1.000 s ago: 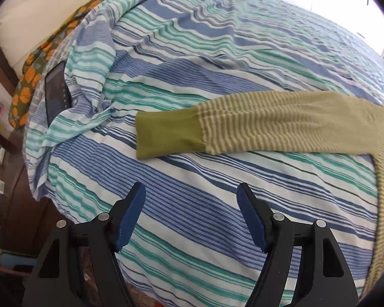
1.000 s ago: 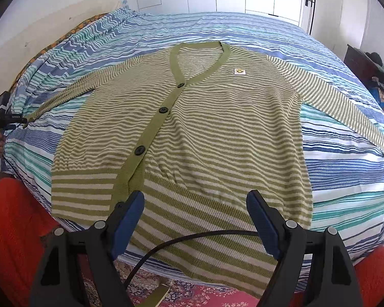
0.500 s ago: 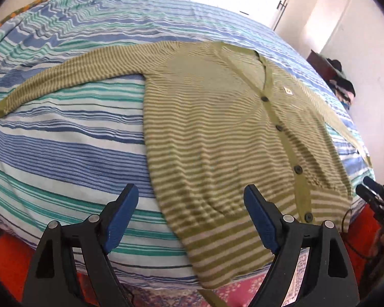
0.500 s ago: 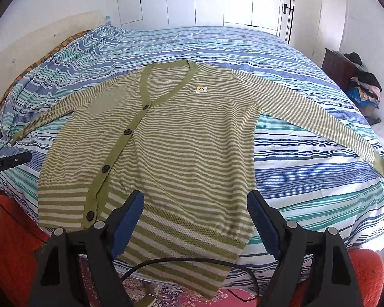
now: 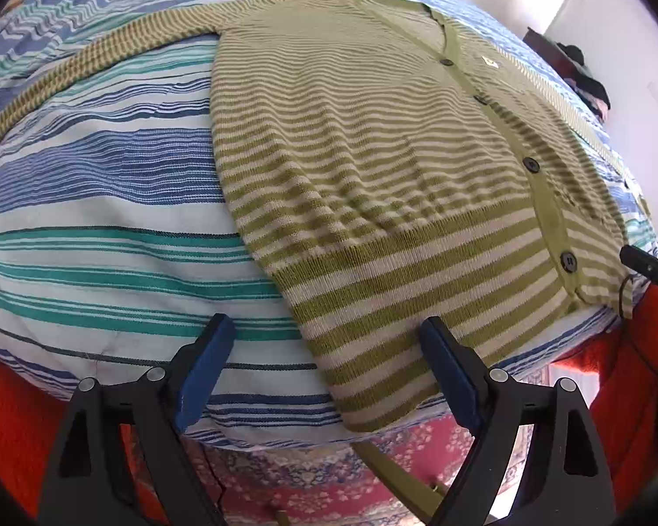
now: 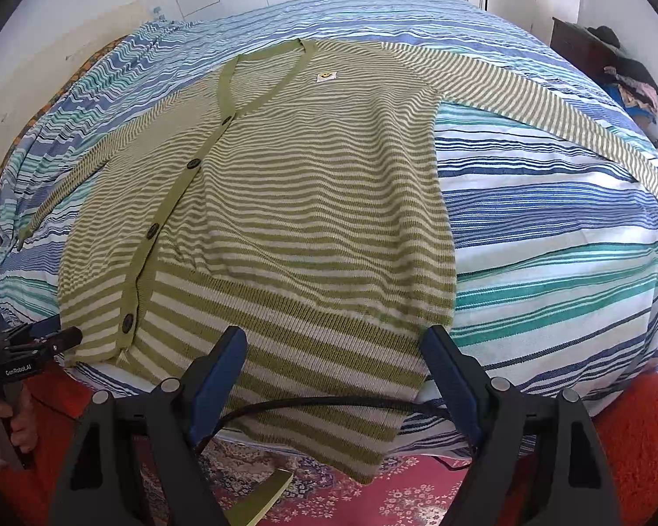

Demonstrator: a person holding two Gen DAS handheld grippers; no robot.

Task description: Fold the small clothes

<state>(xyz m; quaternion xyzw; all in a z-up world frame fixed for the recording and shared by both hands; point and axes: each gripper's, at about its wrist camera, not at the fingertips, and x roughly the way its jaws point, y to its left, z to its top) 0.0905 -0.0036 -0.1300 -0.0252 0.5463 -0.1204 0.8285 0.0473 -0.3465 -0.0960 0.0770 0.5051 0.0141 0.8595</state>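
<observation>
**Cardigan spread flat, both grippers poised at the hem**

Cardigan [image 6: 285,201], green and cream striped, lies face up and buttoned on the striped bedspread [image 6: 570,241], its sleeves stretched out to either side and its hem hanging a little over the near edge of the bed. A small yellow patch sits just beside the neckline.

The left gripper [image 5: 324,370] hovers over the hem corner on its side, jaws opening wide, with the cardigan's edge below the gap but nothing pinched. The right gripper [image 6: 333,372] hangs above the other hem corner, jaws spread wide and empty; a black cable [image 6: 311,405] loops across between its fingers.

The step in hand looks like taking hold of the bottom corners. To do it well, each gripper should probably come down right at a corner and bite through both layers of knit, not the bedspread beneath. The cable would be best kept clear of the right pinch. Lifting both corners together and evenly should keep the button band straight.

Below the bed edge a patterned red rug [image 6: 416,491] shows.
</observation>
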